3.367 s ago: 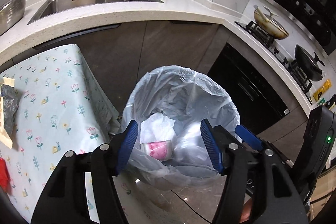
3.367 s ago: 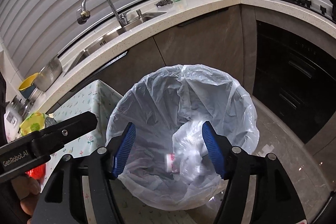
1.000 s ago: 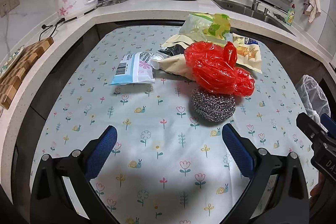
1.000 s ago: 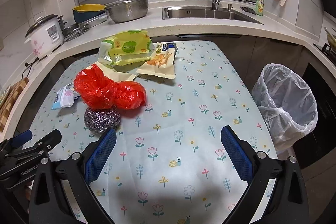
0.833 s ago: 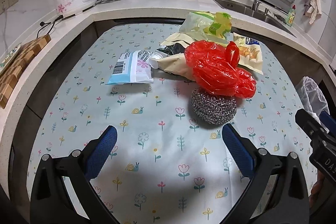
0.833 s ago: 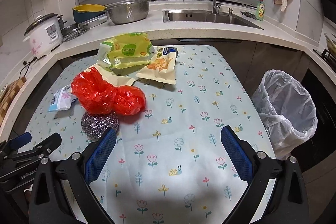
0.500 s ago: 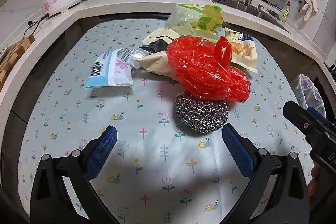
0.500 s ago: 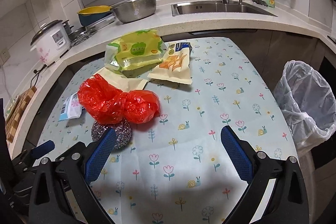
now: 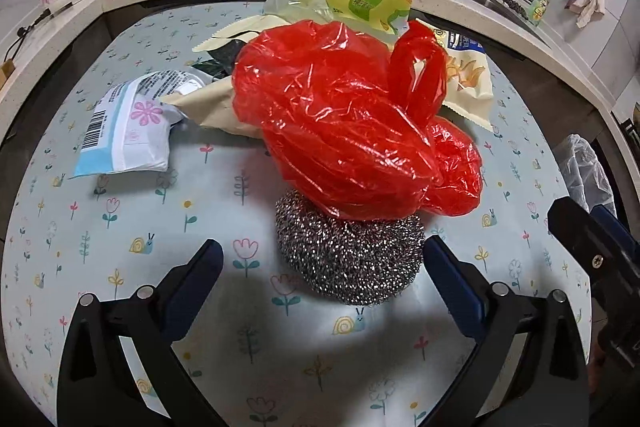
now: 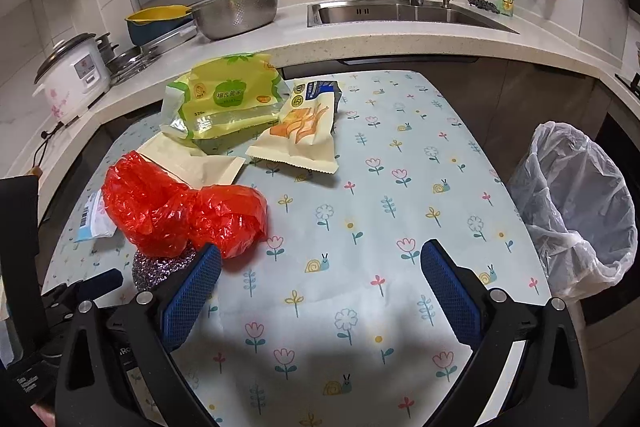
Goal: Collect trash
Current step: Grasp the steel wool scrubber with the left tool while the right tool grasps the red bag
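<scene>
Left hand-held gripper [image 9: 320, 263]: fingers spread wide, holding nothing, poised low over the desk [image 9: 120, 235] with the steel scourer [image 9: 350, 259] lying in its gap toward the right finger, a placement that reads as lining up a grasp. Red plastic bag [image 9: 344, 131]: at 12 o'clock of the scourer, crumpled and draped over its far edge, so a clean pinch on either would likely drag the other. Blue-and-white wrapper [image 9: 124, 131]: at 10 o'clock, flat, apart from the heap. Green-yellow package [image 10: 224, 107] and snack packet [image 10: 304, 135]: far side of the desk, at 12 o'clock of the bag, overlapping cream paper. Right hand-held gripper [image 10: 320, 275]: fingers likewise apart and empty, hovering over bare flowered cloth, its left fingertip just beside the red bag. Lined trash bin [image 10: 576, 211]: on the floor off the desk's right edge, at 3 o'clock, mouth open and within reach of the right arm for drops.
</scene>
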Tool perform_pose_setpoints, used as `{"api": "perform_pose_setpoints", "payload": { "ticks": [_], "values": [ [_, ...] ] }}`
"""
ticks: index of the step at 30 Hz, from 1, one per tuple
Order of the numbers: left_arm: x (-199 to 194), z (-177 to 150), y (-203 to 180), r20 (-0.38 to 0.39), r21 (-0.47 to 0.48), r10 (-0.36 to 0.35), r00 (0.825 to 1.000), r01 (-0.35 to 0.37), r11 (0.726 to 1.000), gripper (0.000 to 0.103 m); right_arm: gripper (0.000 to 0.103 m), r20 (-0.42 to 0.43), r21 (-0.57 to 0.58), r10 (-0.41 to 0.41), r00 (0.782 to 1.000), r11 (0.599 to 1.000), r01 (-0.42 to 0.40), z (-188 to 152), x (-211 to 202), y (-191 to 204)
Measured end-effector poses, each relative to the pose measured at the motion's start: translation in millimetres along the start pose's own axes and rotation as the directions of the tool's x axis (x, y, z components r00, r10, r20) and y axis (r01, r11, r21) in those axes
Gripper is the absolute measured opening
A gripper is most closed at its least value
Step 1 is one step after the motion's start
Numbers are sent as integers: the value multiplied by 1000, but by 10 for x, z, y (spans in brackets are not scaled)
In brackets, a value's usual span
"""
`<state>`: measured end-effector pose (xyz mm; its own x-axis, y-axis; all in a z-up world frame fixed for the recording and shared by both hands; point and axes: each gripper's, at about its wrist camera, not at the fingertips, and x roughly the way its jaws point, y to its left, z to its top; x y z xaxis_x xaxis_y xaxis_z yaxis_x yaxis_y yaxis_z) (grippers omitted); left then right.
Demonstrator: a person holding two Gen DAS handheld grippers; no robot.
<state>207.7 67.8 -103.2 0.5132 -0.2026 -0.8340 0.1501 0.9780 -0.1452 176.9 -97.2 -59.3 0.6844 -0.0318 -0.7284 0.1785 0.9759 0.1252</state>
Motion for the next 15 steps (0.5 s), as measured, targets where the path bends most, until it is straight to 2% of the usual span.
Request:
{"api": "perform_pose_setpoints", "payload": {
  "ticks": [3, 5, 6, 10, 15],
  "values": [
    [24, 7, -21, -2, 2, -34, 999, 34, 999, 91, 96, -3, -2, 6, 1000, 1000, -6, 16, 33, 26],
    [50, 9, -18, -25, 5, -69, 997, 69, 998, 71, 96, -9, -2, 18, 1000, 1000, -18, 25, 56, 48],
    [64, 12, -10, -42, 2, -85, 995, 86, 996, 70, 96, -12, -1, 21, 1000, 1000, -21, 31, 66, 63],
    [-22, 6, 73, -31, -13, -106, 994, 105, 994, 66, 96, -26, 1, 55, 998, 998, -55, 54, 109, 130],
    [-161, -44, 200, -22, -25, -106, 994, 106, 994, 65, 96, -46, 2, 114, 992, 993, -114, 78, 181, 288]
  ]
}}
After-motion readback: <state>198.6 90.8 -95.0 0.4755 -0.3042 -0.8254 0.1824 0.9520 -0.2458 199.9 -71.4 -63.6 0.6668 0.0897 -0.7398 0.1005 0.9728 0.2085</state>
